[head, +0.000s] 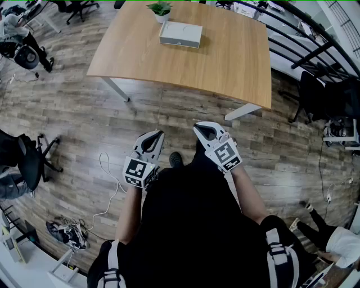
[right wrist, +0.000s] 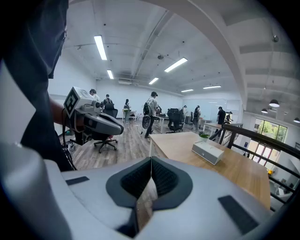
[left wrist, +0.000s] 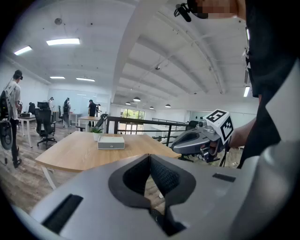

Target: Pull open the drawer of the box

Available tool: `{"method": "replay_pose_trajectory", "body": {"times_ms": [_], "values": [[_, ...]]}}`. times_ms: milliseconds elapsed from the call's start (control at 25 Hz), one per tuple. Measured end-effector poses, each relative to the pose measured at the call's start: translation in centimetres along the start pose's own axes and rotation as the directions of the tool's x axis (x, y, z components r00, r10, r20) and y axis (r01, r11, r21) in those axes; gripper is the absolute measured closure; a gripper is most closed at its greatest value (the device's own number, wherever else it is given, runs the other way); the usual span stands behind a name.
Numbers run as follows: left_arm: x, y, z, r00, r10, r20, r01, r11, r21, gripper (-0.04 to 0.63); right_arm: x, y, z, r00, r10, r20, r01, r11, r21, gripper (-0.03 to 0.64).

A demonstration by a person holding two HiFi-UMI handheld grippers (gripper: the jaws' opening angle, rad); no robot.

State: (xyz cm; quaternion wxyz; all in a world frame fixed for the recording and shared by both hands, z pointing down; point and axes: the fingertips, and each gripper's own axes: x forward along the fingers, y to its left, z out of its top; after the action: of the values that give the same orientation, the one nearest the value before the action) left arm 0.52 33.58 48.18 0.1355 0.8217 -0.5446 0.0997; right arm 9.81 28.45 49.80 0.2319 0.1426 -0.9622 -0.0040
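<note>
Likely light, rigid, apt to slide on the table (head: 225,62), so pinch the box (head: 180,34) at its front centre, with left gripper (head: 154,136) and right gripper (head: 203,131) now clenched empty.

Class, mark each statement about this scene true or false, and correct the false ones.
1. The box lies on the table. True.
2. The left gripper grips the box. False: its jaws are together on nothing, and it is held near the person's body, well short of the table.
3. A plant stands next to the box. True.
4. The right gripper has its jaws wide apart. False: they are closed together, with nothing between them.
</note>
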Motion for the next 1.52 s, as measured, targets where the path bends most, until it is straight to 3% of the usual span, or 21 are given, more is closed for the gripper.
{"method": "replay_pose_trajectory", "body": {"times_ms": [760, 1520], "values": [[0.4, 0.9, 0.5, 1.0, -0.009, -0.001, 0.009, 1.0, 0.005, 0.572, 0.1, -0.5, -0.5, 0.999, -0.035, -0.03, 0.035, 0.999, -0.018, 0.592], [0.0, 1.5, 0.5, 1.0, -0.009, -0.004, 0.009, 1.0, 0.006, 0.572, 0.9, -1.0, 0.4, 0.999, -0.051, 0.001, 0.051, 0.999, 0.008, 0.592]]}}
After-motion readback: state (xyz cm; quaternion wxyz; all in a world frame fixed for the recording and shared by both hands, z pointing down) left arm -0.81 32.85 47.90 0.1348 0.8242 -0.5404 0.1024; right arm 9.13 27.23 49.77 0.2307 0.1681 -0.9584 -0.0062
